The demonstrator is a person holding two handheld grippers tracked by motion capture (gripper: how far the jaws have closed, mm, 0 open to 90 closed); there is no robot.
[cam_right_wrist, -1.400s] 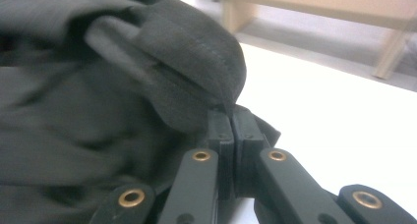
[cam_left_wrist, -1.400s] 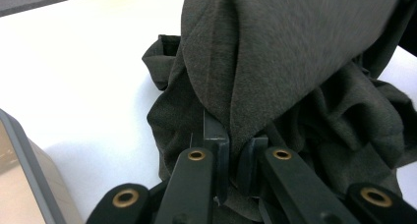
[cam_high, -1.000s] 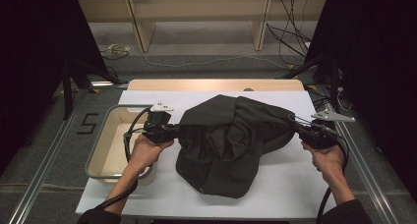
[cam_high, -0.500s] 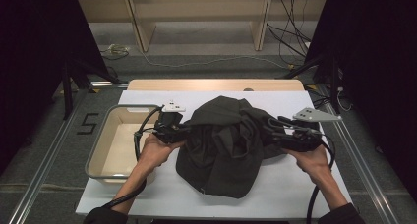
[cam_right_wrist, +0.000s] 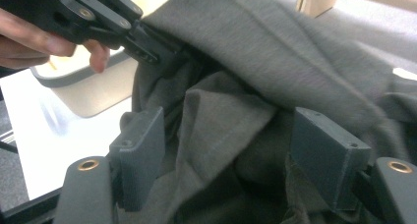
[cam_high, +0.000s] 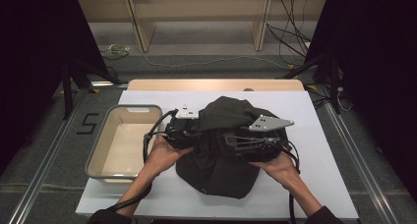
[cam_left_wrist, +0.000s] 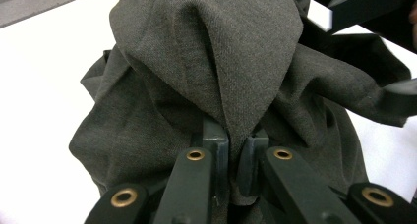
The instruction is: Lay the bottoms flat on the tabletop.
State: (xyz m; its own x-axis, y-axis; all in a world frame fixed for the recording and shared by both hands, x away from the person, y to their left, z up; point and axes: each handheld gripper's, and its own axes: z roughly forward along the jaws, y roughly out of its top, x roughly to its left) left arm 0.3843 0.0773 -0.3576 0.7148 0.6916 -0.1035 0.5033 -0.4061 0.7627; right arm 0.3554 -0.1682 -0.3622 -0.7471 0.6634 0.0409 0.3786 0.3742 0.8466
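Dark grey garment lies bunched mid-table, white surface free toward 3 and 6 o'clock, beige bin at 9. Left gripper is nearly closed, pinching a fold. Right gripper gapes wide over cloth. Both grippers have drawn inward since earlier.

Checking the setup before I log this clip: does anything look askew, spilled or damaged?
Nothing looks spilled or damaged. The dark grey cloth garment sits bunched in a heap on the white table, pinched in the left gripper, while the right gripper stands open around a fold. The beige plastic bin overhangs the table's left edge.
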